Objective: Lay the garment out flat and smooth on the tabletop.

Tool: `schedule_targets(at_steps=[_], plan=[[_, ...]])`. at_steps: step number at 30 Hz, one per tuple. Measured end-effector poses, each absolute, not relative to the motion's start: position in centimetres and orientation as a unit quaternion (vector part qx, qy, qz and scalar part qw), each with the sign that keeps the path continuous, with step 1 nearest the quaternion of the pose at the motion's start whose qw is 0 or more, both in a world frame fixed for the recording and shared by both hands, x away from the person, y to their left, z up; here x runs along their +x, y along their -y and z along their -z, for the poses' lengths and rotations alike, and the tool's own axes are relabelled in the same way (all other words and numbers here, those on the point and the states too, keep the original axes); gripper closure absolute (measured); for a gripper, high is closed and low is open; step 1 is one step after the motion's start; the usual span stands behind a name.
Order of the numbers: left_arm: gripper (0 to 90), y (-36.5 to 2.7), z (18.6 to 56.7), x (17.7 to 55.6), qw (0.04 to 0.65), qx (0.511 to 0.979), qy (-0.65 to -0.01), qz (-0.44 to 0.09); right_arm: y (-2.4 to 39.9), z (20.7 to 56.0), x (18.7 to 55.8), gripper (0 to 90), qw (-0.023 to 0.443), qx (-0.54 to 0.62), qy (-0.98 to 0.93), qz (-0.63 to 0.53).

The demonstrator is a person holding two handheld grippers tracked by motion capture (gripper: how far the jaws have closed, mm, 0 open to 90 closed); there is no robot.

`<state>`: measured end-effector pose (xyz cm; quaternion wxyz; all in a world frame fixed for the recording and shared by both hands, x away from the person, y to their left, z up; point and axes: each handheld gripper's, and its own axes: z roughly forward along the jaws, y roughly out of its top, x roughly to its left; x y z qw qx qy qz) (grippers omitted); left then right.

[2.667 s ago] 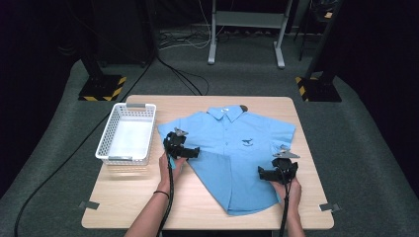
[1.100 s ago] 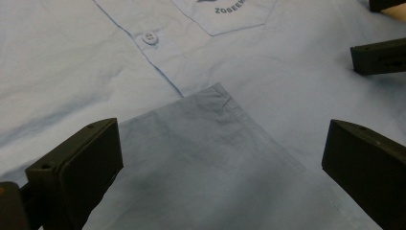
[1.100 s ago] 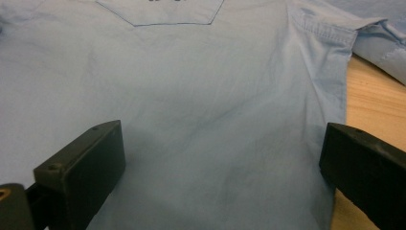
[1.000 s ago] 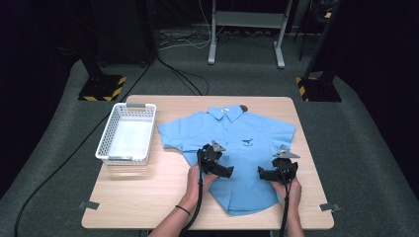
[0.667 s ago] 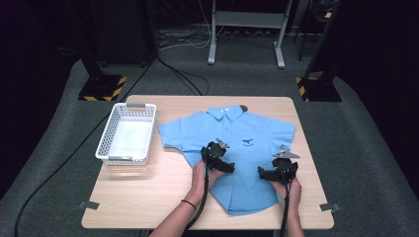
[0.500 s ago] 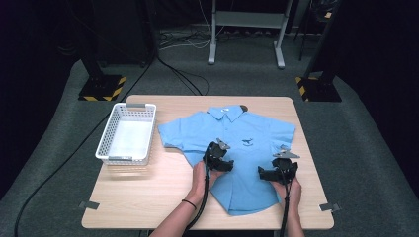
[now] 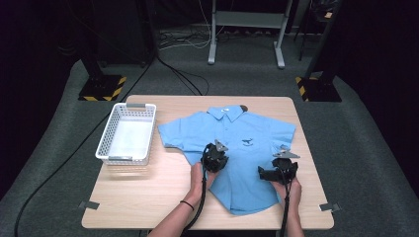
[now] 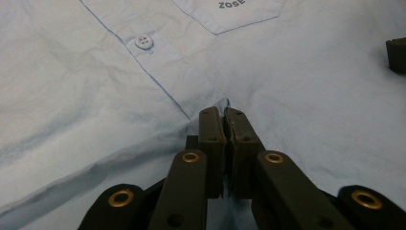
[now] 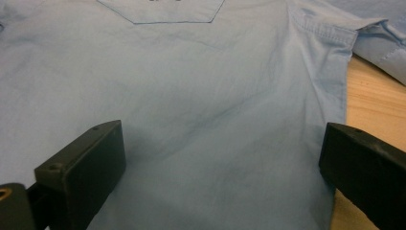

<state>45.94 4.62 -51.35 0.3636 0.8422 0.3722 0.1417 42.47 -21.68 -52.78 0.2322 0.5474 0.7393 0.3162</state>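
Wooden table (image 7: 148, 197) on grey carpet. Near edge: left gripper (image 8: 224, 125), fingers having just closed, pinching the button placket of the blue shirt (image 7: 237, 148) spread flat mid-table; right gripper (image 9: 220, 158), fingers spread wide over the shirt's side. Farther left: white basket (image 7: 126, 134).

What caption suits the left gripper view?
Left gripper, jaws just closed, pinches the blue shirt at its placket.

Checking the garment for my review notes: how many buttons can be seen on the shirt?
1. A single white button sits on the front placket of the blue shirt, in the left gripper view, up and left of the tongs. Others may be hidden or too small to make out.
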Motion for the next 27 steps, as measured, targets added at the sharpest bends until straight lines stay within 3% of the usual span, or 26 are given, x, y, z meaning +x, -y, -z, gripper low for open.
schedule_targets(at_steps=[27], plan=[[86.9, -10.7, 47.6, 39.2, 0.414, 0.811, -0.370, -0.182, 21.7, 52.8, 42.4, 1.5, 0.233, 0.548, -0.739, -0.316]])
